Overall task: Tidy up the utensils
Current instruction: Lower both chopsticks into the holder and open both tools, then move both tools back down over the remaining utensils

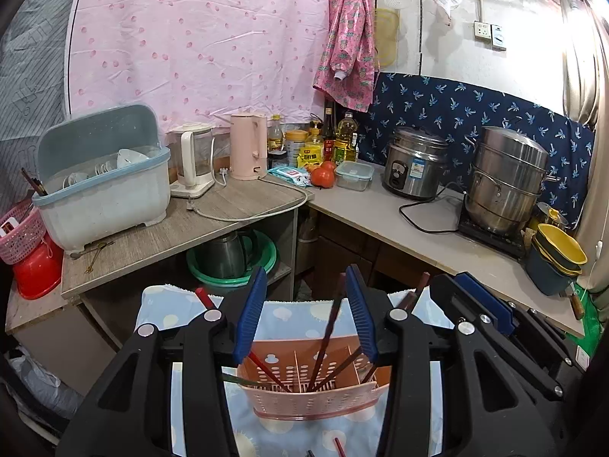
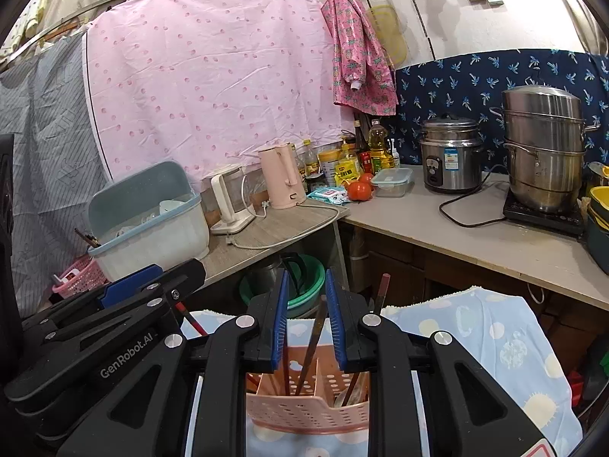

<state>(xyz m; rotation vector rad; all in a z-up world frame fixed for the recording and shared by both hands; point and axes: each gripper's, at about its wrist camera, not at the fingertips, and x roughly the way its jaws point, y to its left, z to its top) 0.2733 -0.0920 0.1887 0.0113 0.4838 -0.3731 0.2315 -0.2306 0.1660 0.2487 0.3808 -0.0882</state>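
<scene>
Basket: your pink utensil basket [image 1: 310, 400] sits low between both grippers, on a blue spotted cloth [image 2: 491, 327].
Chopsticks: dark chopsticks [image 1: 327, 342] stand leaning in the basket; you can count about four or five in the left view, but some hide behind the blue pads.
Left gripper: your left gripper [image 1: 306, 316] has its jaws partly apart, one chopstick rises between them, and no pad presses on it.
Right gripper: your right gripper [image 2: 306, 320] has a narrow gap, with a chopstick in the gap but not squeezed.
Around you: two tables meet in a corner, holding one dish bin [image 1: 102, 186], two kettles, one rice cooker [image 1: 415, 163] and one big steamer pot [image 1: 506, 179].
Hard to see: the basket's bottom is cut off by the gripper arms.
</scene>
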